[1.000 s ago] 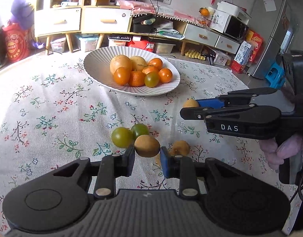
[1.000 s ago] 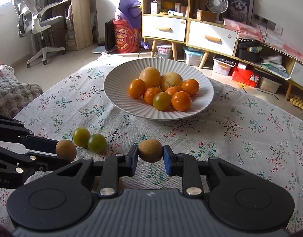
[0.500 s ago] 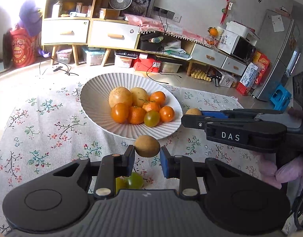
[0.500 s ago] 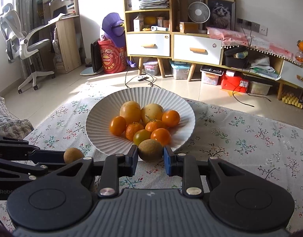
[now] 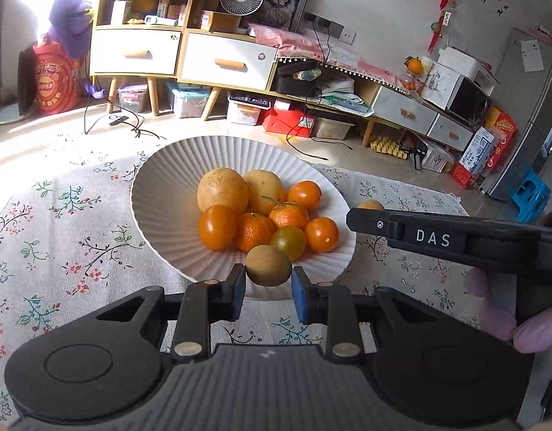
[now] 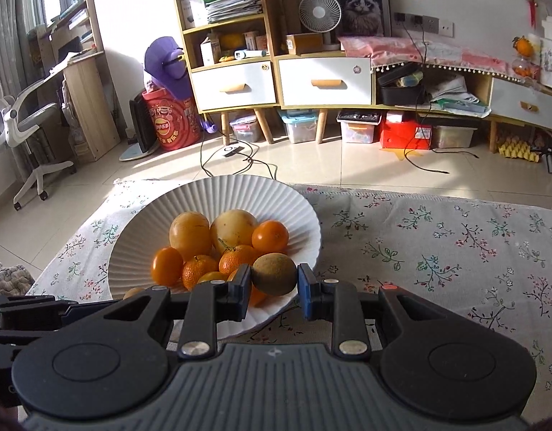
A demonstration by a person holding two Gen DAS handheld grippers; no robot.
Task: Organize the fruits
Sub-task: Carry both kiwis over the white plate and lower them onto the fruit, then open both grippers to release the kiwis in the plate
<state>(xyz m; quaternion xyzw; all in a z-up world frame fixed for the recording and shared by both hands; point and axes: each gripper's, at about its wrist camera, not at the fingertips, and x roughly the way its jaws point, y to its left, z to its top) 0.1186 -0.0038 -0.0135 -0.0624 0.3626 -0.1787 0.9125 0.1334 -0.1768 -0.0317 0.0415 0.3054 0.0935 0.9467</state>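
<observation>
A floral tablecloth (image 5: 71,222) covers the table, bearing a white ribbed bowl (image 5: 161,194).

Sunlit tiled floor (image 6: 312,165); wooden drawer cabinets (image 6: 276,79) line the wall (fan (image 6: 319,12) on top); office chair (image 6: 21,122) left.

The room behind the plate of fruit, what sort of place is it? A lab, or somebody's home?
Most likely a lived-in home, probably a living room. A drawer cabinet with cluttered shelves, a small fan and a framed cat picture line the wall, and the plate sits on a flowered tablecloth.
</observation>
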